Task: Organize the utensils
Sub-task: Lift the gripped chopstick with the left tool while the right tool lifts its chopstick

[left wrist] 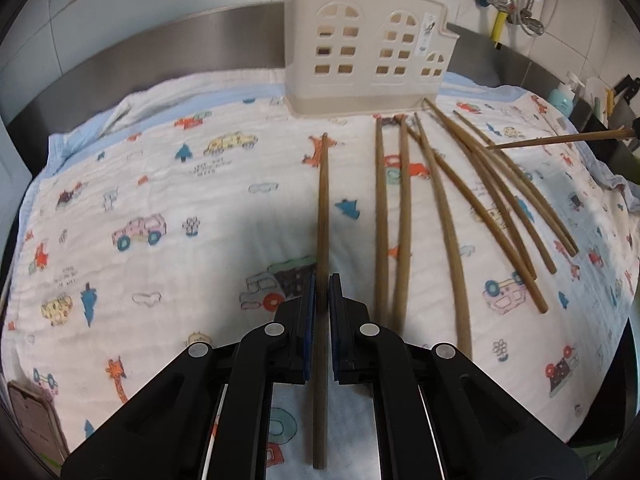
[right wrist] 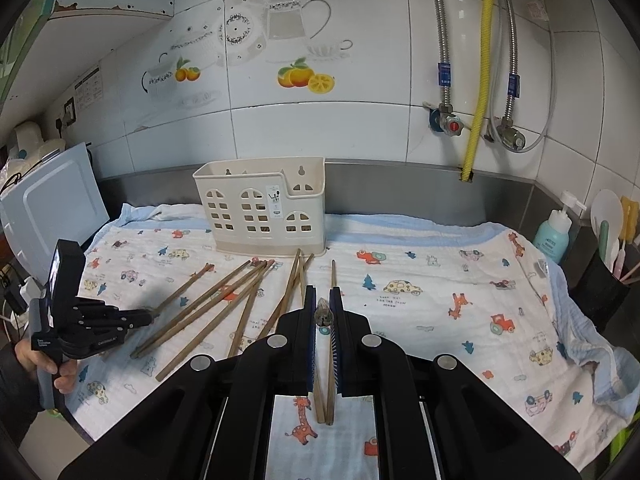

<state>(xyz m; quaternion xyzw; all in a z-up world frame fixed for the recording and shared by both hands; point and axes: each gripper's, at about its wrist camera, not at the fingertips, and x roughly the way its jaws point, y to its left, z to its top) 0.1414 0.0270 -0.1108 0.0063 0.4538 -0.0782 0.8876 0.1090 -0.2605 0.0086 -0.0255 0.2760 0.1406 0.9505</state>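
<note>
With both grippers clamped on chopsticks, right gripper [right wrist: 322, 312] sits nearer the holder [right wrist: 260, 204] straight ahead; left gripper [left wrist: 322, 296] holds its chopstick [left wrist: 323, 200] lengthwise toward it.

I get even, bright light, soft shadow on cloth [left wrist: 248, 240] near its front edge, fisheye bend w/ dark corners, slight blur.

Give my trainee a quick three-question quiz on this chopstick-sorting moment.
1. True or false: the left gripper is shut on a chopstick.
2. What does the right gripper hold: A) a spoon, B) chopsticks, C) nothing?
3. Where does the cream holder stand relative to the loose chopsticks on the cloth?

Key: 1 true; 2 B; 3 behind them, near the wall.
</note>
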